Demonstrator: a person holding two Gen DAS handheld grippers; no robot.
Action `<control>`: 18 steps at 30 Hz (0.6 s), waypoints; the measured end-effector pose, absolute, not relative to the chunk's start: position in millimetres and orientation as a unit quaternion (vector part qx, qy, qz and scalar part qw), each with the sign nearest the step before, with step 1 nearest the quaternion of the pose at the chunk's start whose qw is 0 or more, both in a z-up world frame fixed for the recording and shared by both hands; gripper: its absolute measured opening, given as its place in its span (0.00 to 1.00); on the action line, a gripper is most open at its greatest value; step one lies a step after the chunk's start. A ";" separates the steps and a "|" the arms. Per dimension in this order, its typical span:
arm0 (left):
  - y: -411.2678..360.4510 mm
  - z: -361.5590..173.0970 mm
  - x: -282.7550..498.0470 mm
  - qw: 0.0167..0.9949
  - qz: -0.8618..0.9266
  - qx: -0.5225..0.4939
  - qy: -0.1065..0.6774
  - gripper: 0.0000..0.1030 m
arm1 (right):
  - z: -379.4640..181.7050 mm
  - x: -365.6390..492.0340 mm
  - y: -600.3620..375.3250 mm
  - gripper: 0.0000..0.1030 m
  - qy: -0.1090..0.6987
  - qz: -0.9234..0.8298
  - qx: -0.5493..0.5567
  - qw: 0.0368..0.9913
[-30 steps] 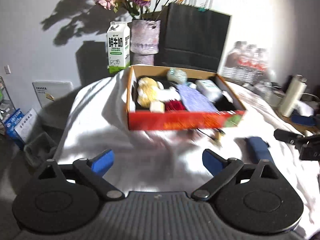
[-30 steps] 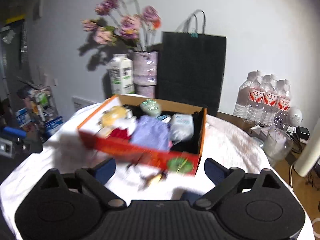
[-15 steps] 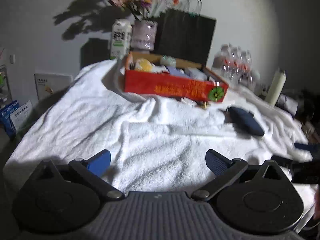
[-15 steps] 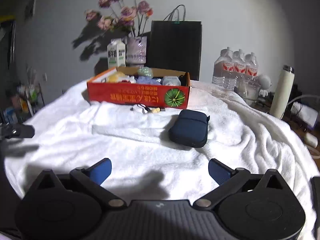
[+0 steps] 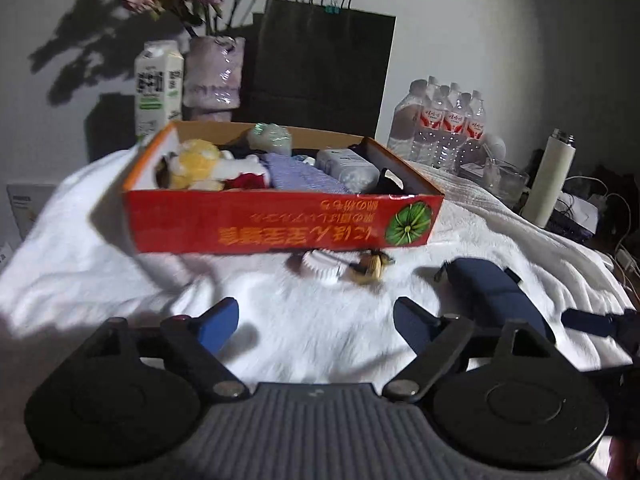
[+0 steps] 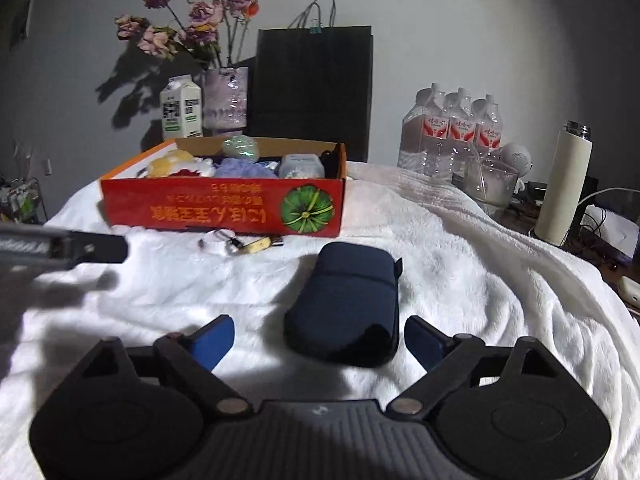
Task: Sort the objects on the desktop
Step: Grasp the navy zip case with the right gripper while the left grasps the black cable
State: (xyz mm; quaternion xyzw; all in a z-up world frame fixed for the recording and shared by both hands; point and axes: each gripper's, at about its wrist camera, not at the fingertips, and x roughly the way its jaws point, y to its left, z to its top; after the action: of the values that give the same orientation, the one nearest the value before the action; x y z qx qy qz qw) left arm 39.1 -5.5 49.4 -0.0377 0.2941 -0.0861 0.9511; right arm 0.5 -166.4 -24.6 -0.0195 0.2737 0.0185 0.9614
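A red cardboard box [image 5: 280,220] [image 6: 224,210] sits on the white towel and holds a yellow plush toy [image 5: 196,164], a purple cloth [image 5: 296,174] and a white pack [image 5: 348,164]. A navy pouch [image 6: 348,300] [image 5: 496,292] lies in front of it. A white round item [image 5: 320,266] and a small yellow-brown item [image 5: 370,268] [image 6: 256,245] lie by the box's front wall. My left gripper [image 5: 316,320] is open and empty, short of the small items. My right gripper [image 6: 318,340] is open, its fingers on either side of the pouch's near end.
A milk carton [image 5: 158,88], a flower vase [image 5: 214,74] and a black paper bag [image 5: 320,68] stand behind the box. Water bottles [image 6: 452,132], a glass jar [image 6: 490,184] and a white flask [image 6: 562,188] stand at the right. The towel [image 6: 480,280] is rumpled.
Both grippers have moved forward toward the box. The right gripper now has the navy pouch between its open fingers. The left gripper is closer to the small items.
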 end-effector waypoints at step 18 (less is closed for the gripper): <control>-26.3 16.4 98.3 0.934 -0.049 -0.058 0.349 0.35 | -53.3 36.6 -181.8 0.71 0.281 0.008 0.019 0.960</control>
State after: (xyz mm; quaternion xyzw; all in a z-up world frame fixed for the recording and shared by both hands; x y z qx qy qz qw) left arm 98.3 -26.3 16.4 -0.0576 0.3486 -0.0489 0.9342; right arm 36.6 -181.8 -53.3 0.0186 0.2807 0.0080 0.9596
